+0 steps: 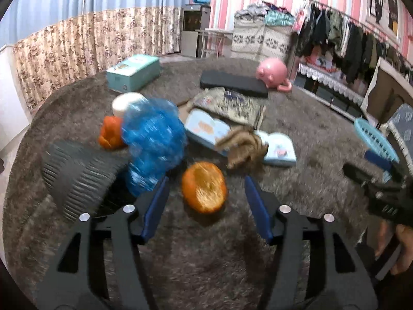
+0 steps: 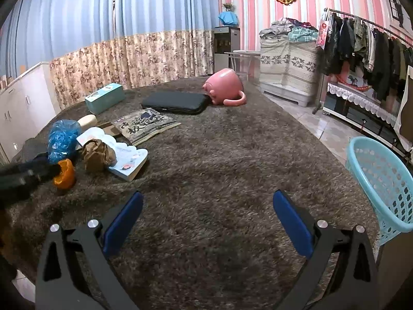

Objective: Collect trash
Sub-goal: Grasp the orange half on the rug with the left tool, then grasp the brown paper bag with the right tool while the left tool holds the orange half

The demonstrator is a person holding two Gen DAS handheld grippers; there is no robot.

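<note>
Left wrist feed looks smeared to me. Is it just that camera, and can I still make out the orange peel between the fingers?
Left wrist view: motion blur smears the orange peel, blue plastic bag and crumpled brown paper; the peel's outline stays readable between the open left gripper fingers. Right wrist view: sharp; the right gripper and blue basket are crisp, with fisheye bending at the edges.

1. Both views show dim, even indoor light with a cool cast.
2. The left wrist view is motion-blurred: the peel (image 1: 204, 190) and blue bag (image 1: 152, 142) smear.
3. The right wrist view is sharper; soft shadows mottle the rug (image 2: 219, 160).
4. Fisheye bending curves the curtain (image 2: 116, 59); corners go black.
</note>
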